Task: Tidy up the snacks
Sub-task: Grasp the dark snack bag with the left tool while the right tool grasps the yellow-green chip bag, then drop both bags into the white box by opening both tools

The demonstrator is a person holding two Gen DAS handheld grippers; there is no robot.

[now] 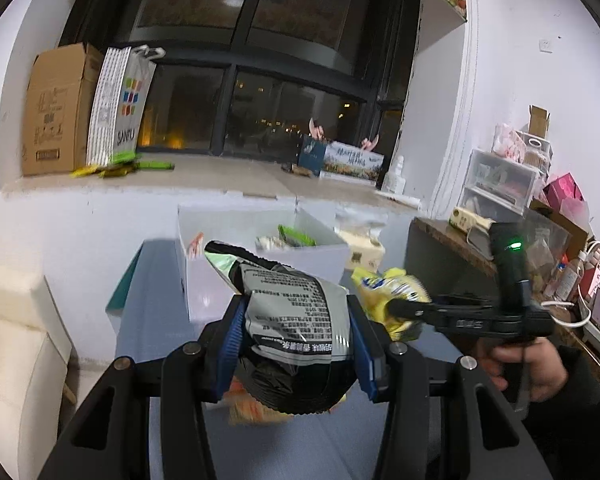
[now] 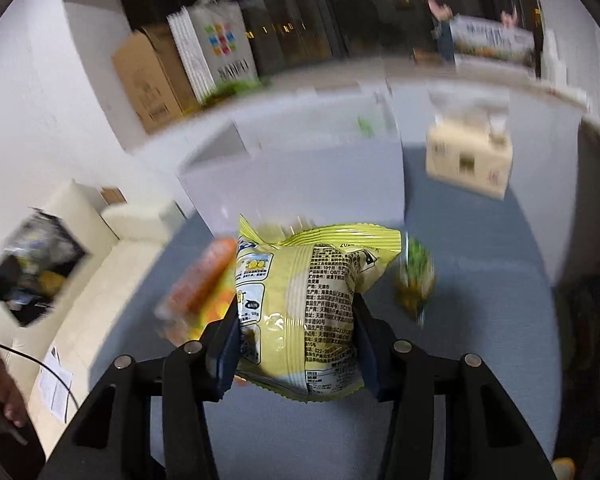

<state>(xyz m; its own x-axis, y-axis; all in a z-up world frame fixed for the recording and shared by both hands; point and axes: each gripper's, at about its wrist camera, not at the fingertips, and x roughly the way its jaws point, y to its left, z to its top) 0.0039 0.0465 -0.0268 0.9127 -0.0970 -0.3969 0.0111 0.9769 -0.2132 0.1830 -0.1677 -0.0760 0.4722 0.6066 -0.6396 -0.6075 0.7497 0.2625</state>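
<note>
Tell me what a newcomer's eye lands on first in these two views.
The left gripper is clamped on a grey-and-black snack bag, filling the foreground of its view. The right gripper likewise squeezes a yellow snack bag above the blue-grey table. Behind both stands a white box, already holding some packets.
</note>
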